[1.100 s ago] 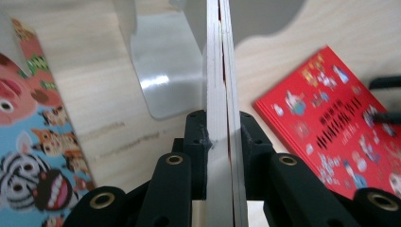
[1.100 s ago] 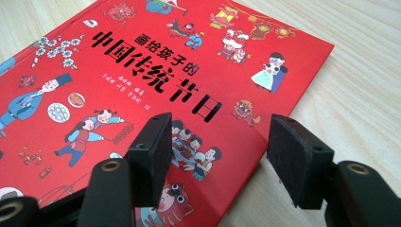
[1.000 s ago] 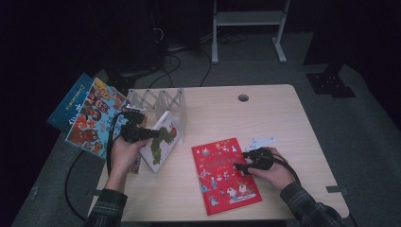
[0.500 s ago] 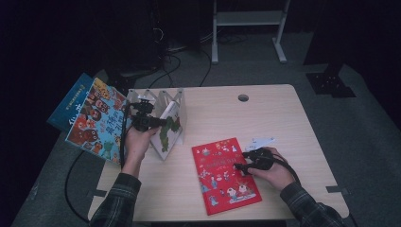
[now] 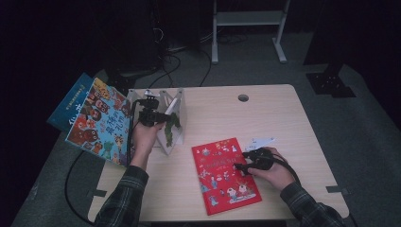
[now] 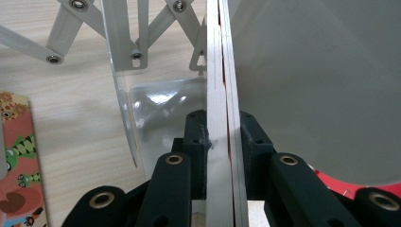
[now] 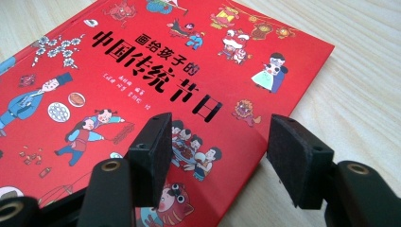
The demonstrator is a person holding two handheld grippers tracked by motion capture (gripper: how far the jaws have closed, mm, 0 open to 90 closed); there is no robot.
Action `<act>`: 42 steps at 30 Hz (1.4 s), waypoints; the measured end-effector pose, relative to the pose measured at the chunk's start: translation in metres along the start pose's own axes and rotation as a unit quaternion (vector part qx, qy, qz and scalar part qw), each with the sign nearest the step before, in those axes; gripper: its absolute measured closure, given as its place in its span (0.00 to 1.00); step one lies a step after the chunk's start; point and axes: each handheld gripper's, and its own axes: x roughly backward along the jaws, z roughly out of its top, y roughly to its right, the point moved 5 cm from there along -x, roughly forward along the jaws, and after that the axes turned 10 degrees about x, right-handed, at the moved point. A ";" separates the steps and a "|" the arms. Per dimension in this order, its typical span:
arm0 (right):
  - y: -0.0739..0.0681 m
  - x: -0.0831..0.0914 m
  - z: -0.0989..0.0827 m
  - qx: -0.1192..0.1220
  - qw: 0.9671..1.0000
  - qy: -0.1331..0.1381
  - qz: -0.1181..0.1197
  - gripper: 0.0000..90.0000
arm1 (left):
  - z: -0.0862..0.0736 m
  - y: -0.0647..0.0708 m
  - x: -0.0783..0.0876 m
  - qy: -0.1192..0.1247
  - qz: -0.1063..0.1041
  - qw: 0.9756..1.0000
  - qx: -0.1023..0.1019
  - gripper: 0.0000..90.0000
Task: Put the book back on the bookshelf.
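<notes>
Fingers (image 6: 222, 142) above pale wooden table (image 5: 283, 118)

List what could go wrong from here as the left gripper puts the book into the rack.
1. The left gripper pinches the thin book at one edge, so it may pivot or slip while lowered.
2. The book sits close beside a divider of the folding rack; a nudge could catch on it or shift the light rack.
3. The colourful book overhangs the table's left edge, near the forearm, and could be knocked off.

Glossy red book (image 7: 189, 71); pale wood-grain table (image 7: 359, 94); shiny metal rack (image 6: 127, 52).
</notes>
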 end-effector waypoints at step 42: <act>-0.002 0.001 0.000 0.010 1.000 -0.003 -0.003 0.45 | -0.024 0.022 0.020 -0.014 -0.089 0.996 0.008 0.71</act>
